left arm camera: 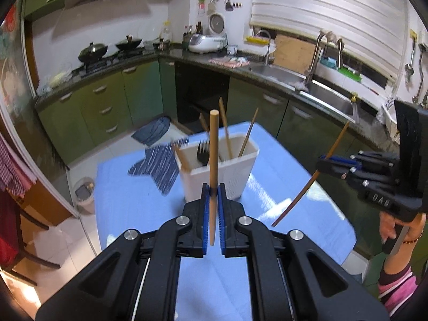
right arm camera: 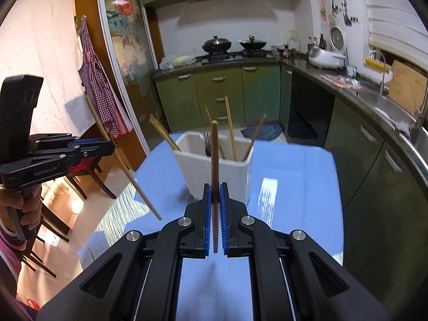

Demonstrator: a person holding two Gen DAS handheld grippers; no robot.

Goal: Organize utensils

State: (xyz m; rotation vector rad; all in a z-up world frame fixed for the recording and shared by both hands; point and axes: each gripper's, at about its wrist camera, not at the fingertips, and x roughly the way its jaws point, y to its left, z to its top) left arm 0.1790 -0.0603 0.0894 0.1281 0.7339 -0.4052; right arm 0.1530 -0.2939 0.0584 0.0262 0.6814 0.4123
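Holder (left arm camera: 219, 165) already has fork (left arm camera: 202, 153), several chopsticks. Left gripper (left arm camera: 214, 190) clamps light chopstick (left arm camera: 214, 144), right gripper (right arm camera: 216, 190) clamps dark chopstick (right arm camera: 214, 155); both remain to drop in.

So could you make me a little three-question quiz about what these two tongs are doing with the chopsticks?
1. True or false: the left tongs are shut on a light wooden chopstick.
2. What do the right tongs hold? A) a fork B) a dark brown chopstick C) nothing
3. Fill in: the black fork stands in the white ____ on the blue table.

Key:
1. True.
2. B.
3. Utensil holder, which also has several chopsticks in it.
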